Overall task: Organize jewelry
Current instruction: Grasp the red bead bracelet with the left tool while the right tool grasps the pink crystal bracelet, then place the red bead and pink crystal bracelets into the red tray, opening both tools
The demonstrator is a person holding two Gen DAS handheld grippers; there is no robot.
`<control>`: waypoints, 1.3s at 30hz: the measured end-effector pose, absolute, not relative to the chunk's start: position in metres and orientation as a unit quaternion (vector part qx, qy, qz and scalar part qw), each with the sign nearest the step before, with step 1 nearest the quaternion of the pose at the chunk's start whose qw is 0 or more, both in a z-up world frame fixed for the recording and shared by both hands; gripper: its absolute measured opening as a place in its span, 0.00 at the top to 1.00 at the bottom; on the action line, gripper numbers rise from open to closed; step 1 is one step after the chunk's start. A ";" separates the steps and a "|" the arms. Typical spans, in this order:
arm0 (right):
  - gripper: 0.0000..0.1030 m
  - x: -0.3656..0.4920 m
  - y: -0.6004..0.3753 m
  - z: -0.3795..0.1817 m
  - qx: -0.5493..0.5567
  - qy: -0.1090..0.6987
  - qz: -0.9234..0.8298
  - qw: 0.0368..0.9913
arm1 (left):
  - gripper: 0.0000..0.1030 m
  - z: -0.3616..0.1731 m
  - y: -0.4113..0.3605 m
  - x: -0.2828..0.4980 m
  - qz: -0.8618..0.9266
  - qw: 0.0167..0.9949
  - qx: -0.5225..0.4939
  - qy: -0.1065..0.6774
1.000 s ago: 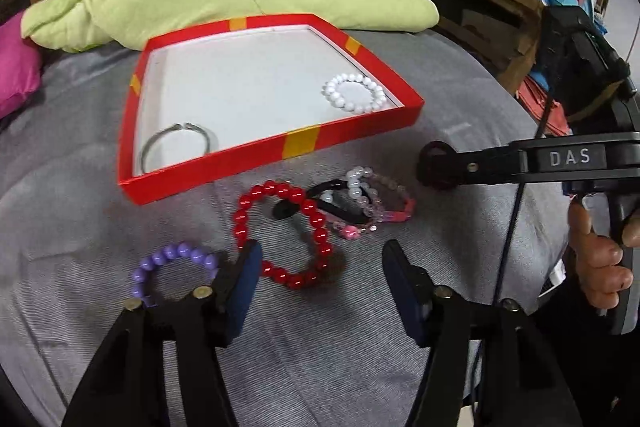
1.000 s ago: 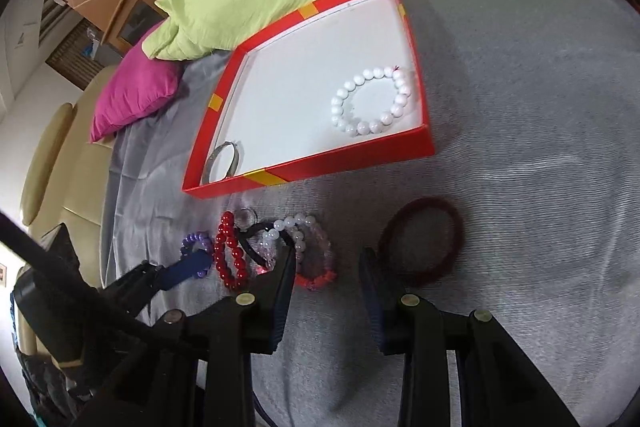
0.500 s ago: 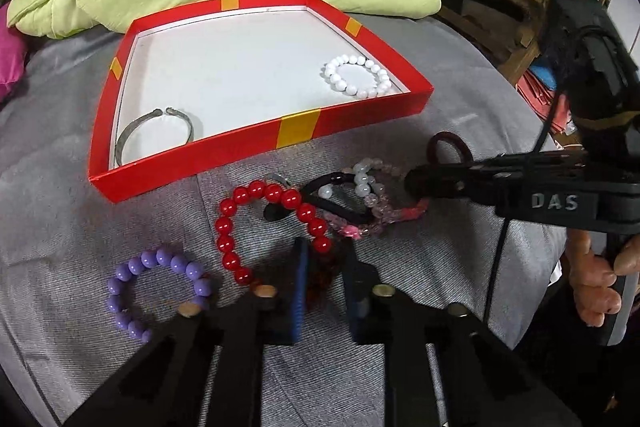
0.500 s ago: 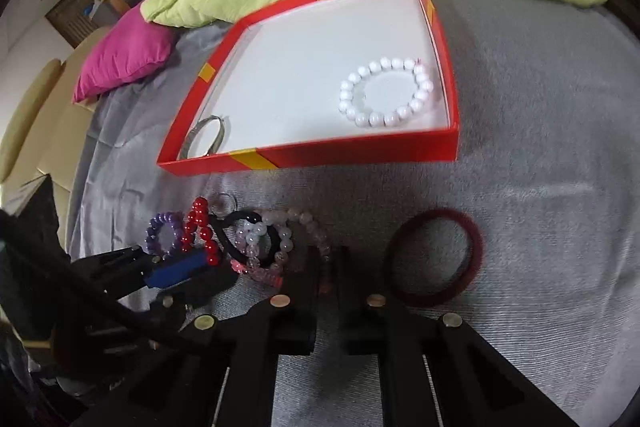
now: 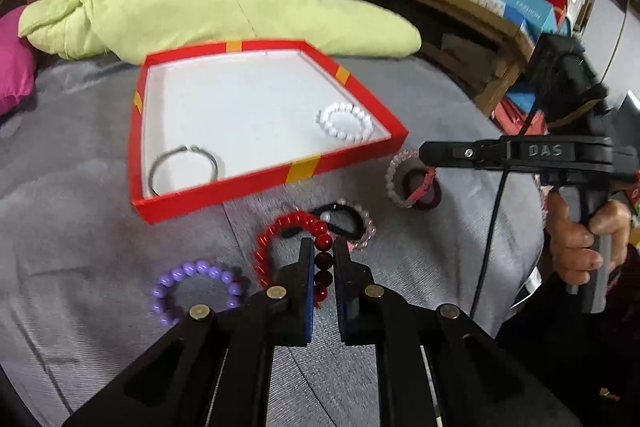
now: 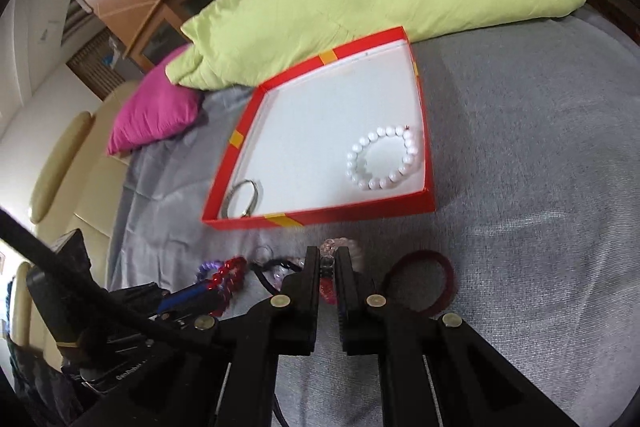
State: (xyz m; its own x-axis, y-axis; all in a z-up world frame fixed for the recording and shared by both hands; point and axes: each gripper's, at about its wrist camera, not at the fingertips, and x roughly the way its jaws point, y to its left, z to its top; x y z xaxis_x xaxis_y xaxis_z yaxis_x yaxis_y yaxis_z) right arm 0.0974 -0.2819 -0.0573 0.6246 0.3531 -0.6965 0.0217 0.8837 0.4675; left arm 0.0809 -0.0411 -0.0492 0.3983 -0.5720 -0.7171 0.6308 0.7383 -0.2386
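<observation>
The left gripper (image 5: 320, 259) is clamped on the near arc of the red bead bracelet (image 5: 280, 239); the right gripper (image 6: 327, 267) is clamped on the pink bead bracelet (image 5: 404, 179), which hangs from its tips just right of the red box (image 5: 260, 183). Both bracelets are likely light, limp strands: expect them to droop and swing. The round, glossy beads may slip, so grip across one bead or the cord between beads. The red beads are shiny and uniform; the pink ones are pale and translucent. The red bracelet lies on the grey cloth (image 5: 80, 227), near the box front, beside a purple bracelet (image 5: 192, 287). A white bracelet (image 6: 384, 159) and a metal bangle (image 5: 182, 167) lie inside the box.
</observation>
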 end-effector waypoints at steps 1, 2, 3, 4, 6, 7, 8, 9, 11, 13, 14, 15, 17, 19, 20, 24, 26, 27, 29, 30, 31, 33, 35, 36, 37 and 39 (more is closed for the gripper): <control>0.92 0.095 -0.285 -0.055 0.224 0.419 0.096 0.875 | 0.91 -0.044 -0.037 0.080 -0.363 0.838 0.031 0.406; 0.92 0.095 -0.285 -0.053 0.226 0.413 0.096 0.877 | 0.91 -0.039 -0.035 0.080 -0.365 0.840 0.028 0.400; 0.92 0.095 -0.285 -0.050 0.228 0.409 0.098 0.878 | 0.91 -0.035 -0.033 0.079 -0.367 0.842 0.025 0.395; 0.92 0.095 -0.285 -0.048 0.232 0.404 0.100 0.879 | 0.91 -0.030 -0.032 0.079 -0.370 0.844 0.023 0.388; 0.92 0.095 -0.285 -0.043 0.237 0.394 0.107 0.882 | 0.91 -0.021 -0.033 0.080 -0.375 0.848 0.017 0.375; 0.92 0.096 -0.285 -0.040 0.239 0.387 0.109 0.884 | 0.91 -0.018 -0.036 0.081 -0.377 0.850 0.014 0.368; 0.92 0.097 -0.284 -0.037 0.240 0.383 0.111 0.885 | 0.91 -0.014 -0.035 0.082 -0.378 0.852 0.014 0.362; 0.92 0.099 -0.283 -0.033 0.242 0.375 0.114 0.888 | 0.91 -0.011 -0.035 0.083 -0.378 0.855 0.015 0.355; 0.92 0.103 -0.282 -0.027 0.245 0.365 0.117 0.891 | 0.91 -0.004 -0.036 0.089 -0.376 0.860 0.014 0.344; 0.92 0.109 -0.282 -0.022 0.251 0.358 0.122 0.891 | 0.91 0.001 -0.039 0.098 -0.377 0.863 0.008 0.338; 0.92 0.113 -0.281 -0.021 0.253 0.355 0.123 0.892 | 0.91 0.003 -0.042 0.103 -0.375 0.865 0.009 0.333; 0.92 0.120 -0.279 -0.019 0.254 0.353 0.121 0.892 | 0.91 0.003 -0.045 0.108 -0.373 0.867 0.011 0.330; 0.92 0.130 -0.276 -0.020 0.257 0.354 0.119 0.891 | 0.91 0.003 -0.049 0.120 -0.370 0.868 0.008 0.329; 0.92 0.144 -0.274 -0.023 0.262 0.358 0.112 0.889 | 0.91 0.001 -0.052 0.134 -0.365 0.870 0.003 0.331; 0.92 0.151 -0.274 -0.026 0.265 0.360 0.110 0.888 | 0.91 0.000 -0.055 0.141 -0.361 0.871 0.002 0.333; 0.92 0.179 -0.273 -0.038 0.284 0.370 0.103 0.878 | 0.91 -0.013 -0.063 0.170 -0.347 0.868 -0.006 0.355; 0.92 0.194 -0.272 -0.044 0.288 0.373 0.098 0.877 | 0.91 -0.019 -0.067 0.185 -0.342 0.867 -0.009 0.364; 0.92 0.201 -0.271 -0.048 0.290 0.374 0.097 0.876 | 0.91 -0.022 -0.068 0.191 -0.338 0.867 -0.012 0.366; 0.92 0.212 -0.270 -0.054 0.297 0.374 0.095 0.874 | 0.91 -0.026 -0.067 0.205 -0.332 0.867 -0.020 0.371; 0.92 0.216 -0.270 -0.056 0.299 0.373 0.095 0.873 | 0.91 -0.028 -0.067 0.210 -0.327 0.868 -0.020 0.372; 0.92 0.221 -0.271 -0.058 0.303 0.372 0.095 0.873 | 0.91 -0.030 -0.067 0.215 -0.323 0.869 -0.020 0.375; 0.92 0.231 -0.271 -0.062 0.311 0.370 0.096 0.870 | 0.91 -0.032 -0.067 0.224 -0.319 0.868 -0.026 0.378; 0.92 0.239 -0.270 -0.064 0.317 0.368 0.096 0.869 | 0.91 -0.036 -0.070 0.233 -0.316 0.867 -0.031 0.384; 0.92 0.244 -0.269 -0.068 0.318 0.370 0.094 0.868 | 0.91 -0.038 -0.072 0.237 -0.313 0.867 -0.028 0.386; 0.92 0.246 -0.270 -0.069 0.320 0.372 0.092 0.867 | 0.91 -0.039 -0.073 0.239 -0.308 0.869 -0.023 0.387; 0.92 0.250 -0.273 -0.074 0.321 0.375 0.083 0.866 | 0.91 -0.042 -0.074 0.242 -0.299 0.872 -0.013 0.387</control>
